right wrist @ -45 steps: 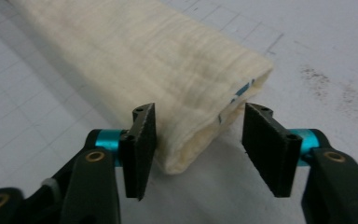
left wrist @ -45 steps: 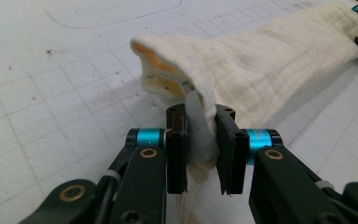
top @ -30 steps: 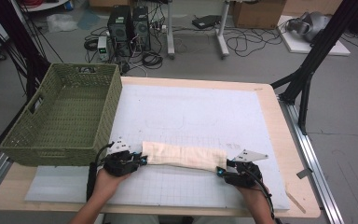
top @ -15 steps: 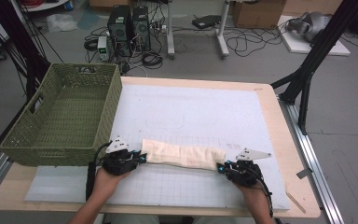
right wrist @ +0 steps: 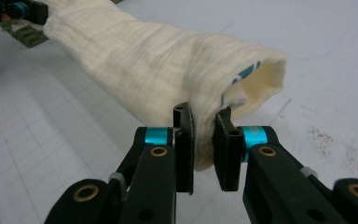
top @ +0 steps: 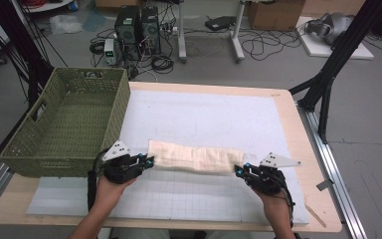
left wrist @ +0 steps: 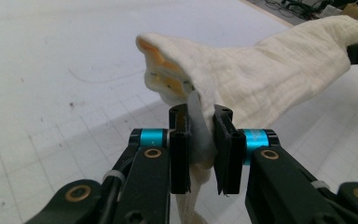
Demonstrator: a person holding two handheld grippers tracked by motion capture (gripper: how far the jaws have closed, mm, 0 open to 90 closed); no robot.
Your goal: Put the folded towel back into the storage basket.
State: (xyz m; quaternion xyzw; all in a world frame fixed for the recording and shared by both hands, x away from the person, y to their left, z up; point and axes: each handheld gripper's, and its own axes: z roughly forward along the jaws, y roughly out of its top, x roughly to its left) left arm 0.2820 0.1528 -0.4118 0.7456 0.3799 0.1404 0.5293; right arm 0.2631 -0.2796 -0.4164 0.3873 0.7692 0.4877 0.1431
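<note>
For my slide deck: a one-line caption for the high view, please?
Left claw and right claw each grip one end of a folded cream cloth beside a green basket.

Green wicker basket (top: 64, 124) (table's left), white mat (top: 219, 117), PC towers (top: 137, 27)

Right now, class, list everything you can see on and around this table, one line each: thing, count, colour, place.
Cloth: one, cream, folded long, stretched between the two tools over the mat.
Basket: one, olive green, woven, left end of the table.
Mat: one, white with a grid, covering most of the table top.
Table: one, pale wood edge.
Computer towers: two, black, on the floor behind.
Cables: several, black, on the floor.
Left tool: one, black with blue rings, shut on the cloth's left end.
Right tool: one, black with blue rings, shut on the cloth's right end.
</note>
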